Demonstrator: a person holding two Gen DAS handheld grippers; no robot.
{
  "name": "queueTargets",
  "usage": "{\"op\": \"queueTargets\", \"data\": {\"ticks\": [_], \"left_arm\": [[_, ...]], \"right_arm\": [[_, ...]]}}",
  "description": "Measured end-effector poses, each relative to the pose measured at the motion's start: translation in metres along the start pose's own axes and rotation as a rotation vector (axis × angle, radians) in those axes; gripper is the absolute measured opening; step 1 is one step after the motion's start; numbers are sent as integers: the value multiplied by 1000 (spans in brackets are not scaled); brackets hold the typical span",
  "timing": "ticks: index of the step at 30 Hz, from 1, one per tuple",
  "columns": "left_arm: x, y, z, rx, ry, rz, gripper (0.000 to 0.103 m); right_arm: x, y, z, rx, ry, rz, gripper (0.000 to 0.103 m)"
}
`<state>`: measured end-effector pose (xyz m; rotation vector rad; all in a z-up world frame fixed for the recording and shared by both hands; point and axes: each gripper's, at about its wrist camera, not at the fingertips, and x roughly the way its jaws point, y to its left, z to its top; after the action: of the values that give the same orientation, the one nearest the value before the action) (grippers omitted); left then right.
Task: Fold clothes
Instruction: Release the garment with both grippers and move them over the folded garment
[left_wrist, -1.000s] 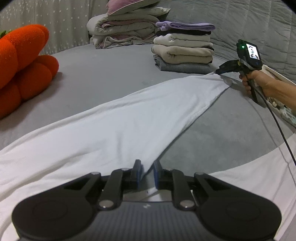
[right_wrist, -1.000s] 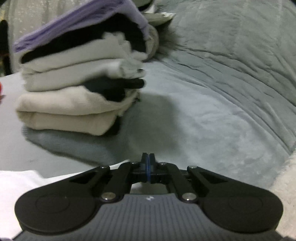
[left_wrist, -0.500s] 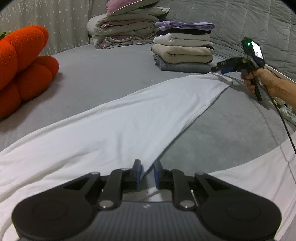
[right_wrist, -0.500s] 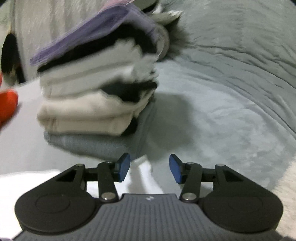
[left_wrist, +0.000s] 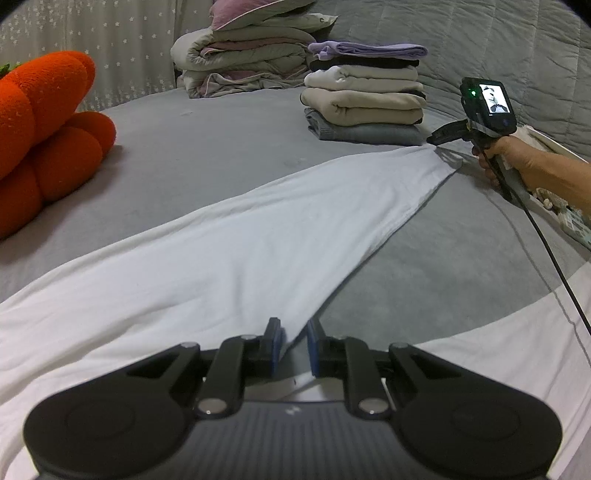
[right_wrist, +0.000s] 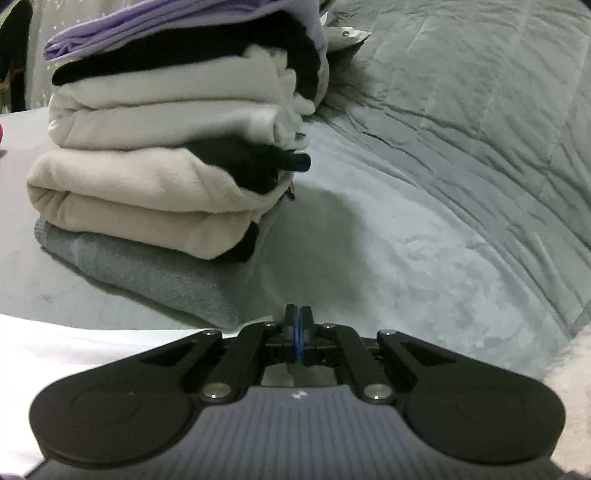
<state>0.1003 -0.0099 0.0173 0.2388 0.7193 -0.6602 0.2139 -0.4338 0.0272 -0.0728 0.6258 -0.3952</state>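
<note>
The white garment (left_wrist: 229, 258) lies stretched out on the grey bed (left_wrist: 207, 147), running from your left gripper (left_wrist: 293, 349) at its near corner to your right gripper (right_wrist: 298, 328) at the far corner. Your left jaws stand slightly apart with the cloth's edge between them; whether the pads truly pinch it, I cannot tell. Your right jaws are closing, all but together, and no cloth shows between the tips from its own camera. You look to be gripping corners before a fold; next, confirm both holds, then lift together. Beyond the right jaws sits the stack of folded clothes (right_wrist: 173, 155); no containers appear.
</note>
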Motion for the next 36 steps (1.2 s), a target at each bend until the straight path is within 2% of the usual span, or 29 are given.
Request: {"op": "queueTargets", "data": {"ticks": [2,4,6,7,12,18,26,30,36], "left_arm": [[-1,0,0,-5,-4,-4,25],[-2,0,1,-18,-13,0,41],[-4,-2,1,-24,-25,12,47],[-5,-4,2,-24,-31,19,48],[-16,-2,3,-52,-69,49,60],[-31,17,0,-152,-83,132,65],[-50,34,-8,-231,-70,229,72],[-64,36,-10,-250,-65,279,80],[-83,38,-15,-265,-61,310,82]], "right_arm": [[-6,-2,2,12,5,7,12],[-11,-2,4,19,11,19,16],[-20,1,6,19,10,32,32],[-25,2,7,21,3,40,43],[-55,16,8,17,-1,102,44],[-93,37,4,29,4,168,50],[-148,50,-3,138,45,260,56],[-177,51,-3,229,71,292,57],[-221,56,1,350,113,342,62]]}}
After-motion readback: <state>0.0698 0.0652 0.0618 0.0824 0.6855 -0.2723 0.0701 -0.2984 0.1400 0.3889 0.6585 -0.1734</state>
